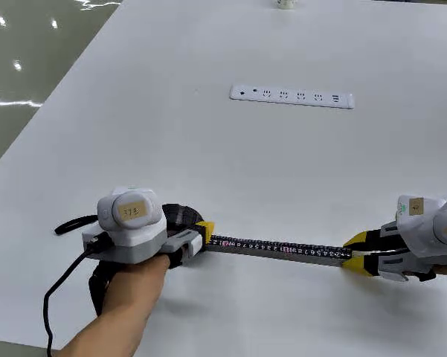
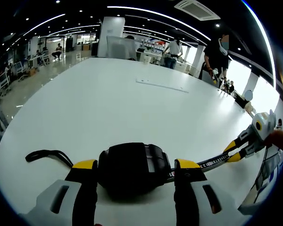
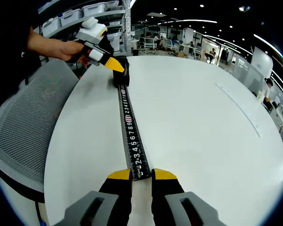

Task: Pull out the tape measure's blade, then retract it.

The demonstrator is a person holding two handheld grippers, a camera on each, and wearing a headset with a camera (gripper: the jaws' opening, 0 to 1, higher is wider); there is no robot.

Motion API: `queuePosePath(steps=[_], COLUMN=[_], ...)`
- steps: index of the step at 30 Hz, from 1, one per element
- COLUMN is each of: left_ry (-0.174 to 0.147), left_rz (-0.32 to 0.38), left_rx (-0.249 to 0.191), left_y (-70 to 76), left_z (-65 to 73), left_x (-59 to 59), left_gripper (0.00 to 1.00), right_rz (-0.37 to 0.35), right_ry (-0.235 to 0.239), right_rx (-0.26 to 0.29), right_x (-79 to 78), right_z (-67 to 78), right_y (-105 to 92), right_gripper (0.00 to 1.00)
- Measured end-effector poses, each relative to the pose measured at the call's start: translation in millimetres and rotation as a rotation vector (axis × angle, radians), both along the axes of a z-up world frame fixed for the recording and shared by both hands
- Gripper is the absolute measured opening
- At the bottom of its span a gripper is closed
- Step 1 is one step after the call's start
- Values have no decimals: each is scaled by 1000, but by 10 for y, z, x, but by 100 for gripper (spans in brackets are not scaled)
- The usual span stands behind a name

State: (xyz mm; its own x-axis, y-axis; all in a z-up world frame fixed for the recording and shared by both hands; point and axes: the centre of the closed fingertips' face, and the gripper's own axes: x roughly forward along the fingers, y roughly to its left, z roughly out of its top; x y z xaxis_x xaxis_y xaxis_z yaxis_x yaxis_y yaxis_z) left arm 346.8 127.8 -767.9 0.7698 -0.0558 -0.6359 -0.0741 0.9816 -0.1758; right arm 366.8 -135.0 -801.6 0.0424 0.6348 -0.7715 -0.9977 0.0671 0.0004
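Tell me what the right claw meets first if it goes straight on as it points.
The right claw points along the blade it grips; first in line is likely the tape measure case, held in the left claw.

The tape measure's blade (image 3: pixel 132 136) carries white numerals, with 2 through 9 legible nearest its pulled-out end.

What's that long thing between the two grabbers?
The tape measure's black blade, pulled out across the white table from the left gripper to the right gripper. The head view shows it.
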Motion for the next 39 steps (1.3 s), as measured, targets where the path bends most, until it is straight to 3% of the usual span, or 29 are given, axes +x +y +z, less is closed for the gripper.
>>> queuePosePath(steps=[39], left_ry=[82], left_rz=[-10], left_rx=[73], left_y=[18], left_z=[-134], left_x=[25], left_gripper=[61], right_rz=[15], right_ry=[-3], right_rx=[-7], right_x=[-25], right_z=[-5], right_y=[-5], right_gripper=[10])
